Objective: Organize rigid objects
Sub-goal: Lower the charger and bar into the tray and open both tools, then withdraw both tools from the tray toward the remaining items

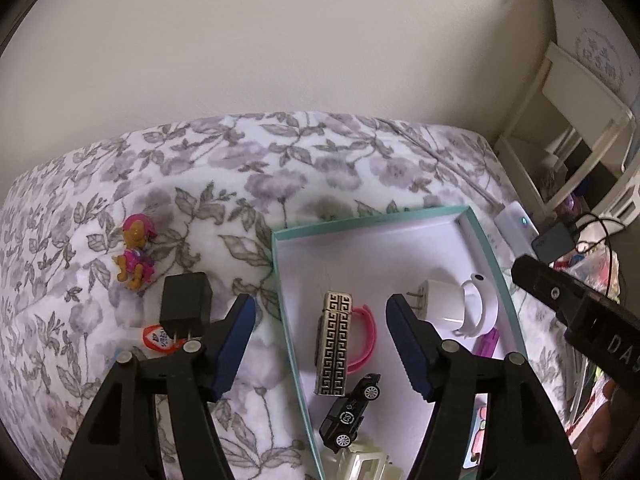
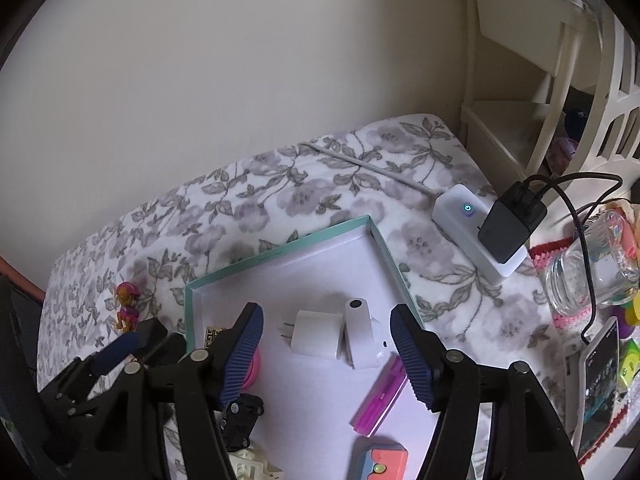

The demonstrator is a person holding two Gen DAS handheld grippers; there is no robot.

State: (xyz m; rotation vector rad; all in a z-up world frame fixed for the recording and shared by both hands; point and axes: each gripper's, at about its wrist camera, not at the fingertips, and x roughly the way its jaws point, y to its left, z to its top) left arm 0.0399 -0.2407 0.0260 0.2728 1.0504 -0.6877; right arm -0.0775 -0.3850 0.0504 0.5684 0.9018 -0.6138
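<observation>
- Teal-rimmed, white-floored box (image 1: 486, 240) lies on my flowered blanket (image 1: 248, 168), under both grippers.
- My left gripper (image 1: 320, 344) is open and empty; the gold patterned lighter (image 1: 334, 344) lies in the box between its jaws.
- My right gripper (image 2: 326, 354) is open too, with nothing gripped; one white plug (image 2: 316, 336) sits between its jaws.
- Two toy cars (image 1: 350, 410), one pink ring (image 1: 366, 340).
- Left of my left jaw, outside the box: one black plug (image 1: 186, 304), one pink figure (image 1: 134, 254).

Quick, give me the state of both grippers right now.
Left gripper: open, holding nothing, above the patterned lighter in the box.
Right gripper: open, holding nothing, above the white charger.
</observation>
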